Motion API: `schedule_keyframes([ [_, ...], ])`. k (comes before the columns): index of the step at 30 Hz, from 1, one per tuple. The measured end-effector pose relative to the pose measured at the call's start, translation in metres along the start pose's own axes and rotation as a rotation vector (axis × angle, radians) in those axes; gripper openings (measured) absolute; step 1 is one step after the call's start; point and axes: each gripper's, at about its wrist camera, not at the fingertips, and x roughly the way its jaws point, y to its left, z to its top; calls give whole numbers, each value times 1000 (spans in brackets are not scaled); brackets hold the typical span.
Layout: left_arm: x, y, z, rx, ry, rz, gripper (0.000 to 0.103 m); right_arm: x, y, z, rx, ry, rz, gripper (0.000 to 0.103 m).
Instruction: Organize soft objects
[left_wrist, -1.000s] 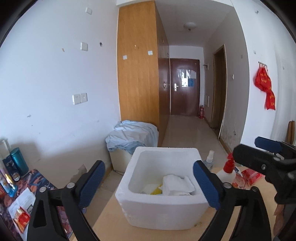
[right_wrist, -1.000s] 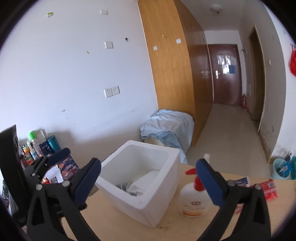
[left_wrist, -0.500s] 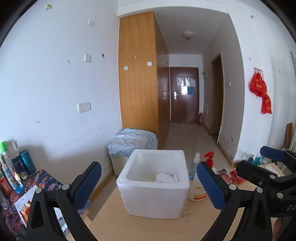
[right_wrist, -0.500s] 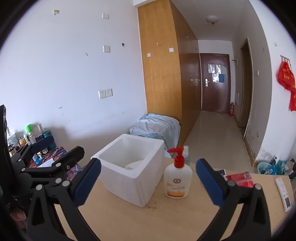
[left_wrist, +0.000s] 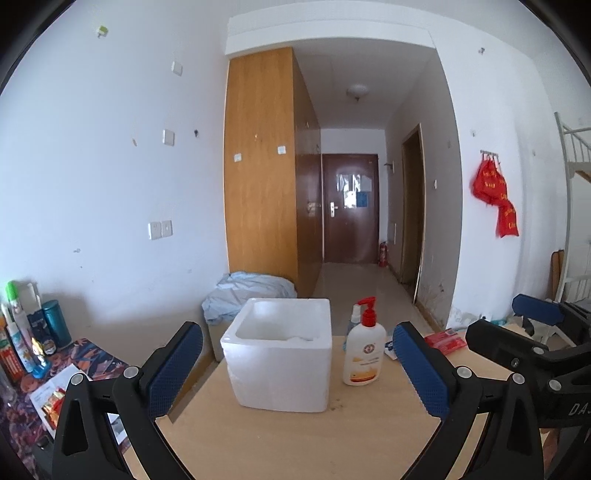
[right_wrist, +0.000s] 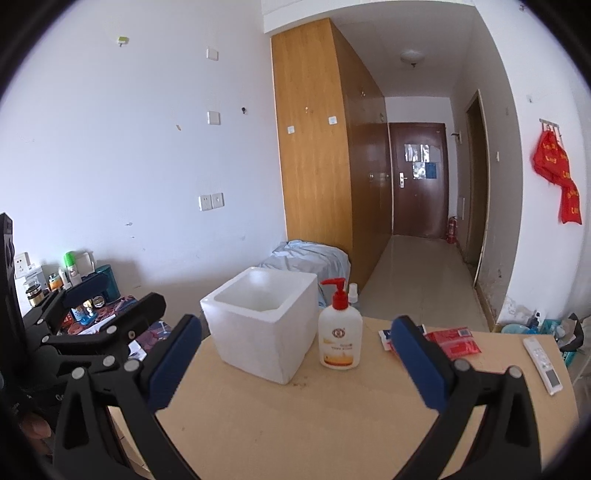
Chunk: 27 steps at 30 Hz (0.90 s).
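Bench carries one white foam box, one pump bottle just beside it, one red packet, one remote. My left claw and right claw gape wide, empty.

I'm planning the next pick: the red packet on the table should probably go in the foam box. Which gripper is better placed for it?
Right, probably. The red packet lies just beyond the open right gripper; the left gripper faces the foam box.

Partial letters "DA" on the right gripper body; pump bottle label print illegible
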Motion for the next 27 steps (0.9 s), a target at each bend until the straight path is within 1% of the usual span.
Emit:
schedule_keyframes([
  [3,-21,-6,-4,1,-33,-11,103,-18,4,-8,0,-32,2,103],
  [8,-39,-9,-13,-10,-64,-12,103,-36,9,-22,-7,-68,-21,103],
  [13,-45,-12,-30,-18,-51,5,103,-51,6,-41,7,-82,-28,103],
  [19,-47,-11,-59,-17,-30,21,103,-58,-1,-64,28,-90,-28,103],
  [24,-47,-5,-86,-30,-18,3,103,-68,-7,-89,44,-119,-30,103],
  [27,-51,-7,-94,-38,-12,-3,103,-71,-8,-102,50,-126,-28,103],
])
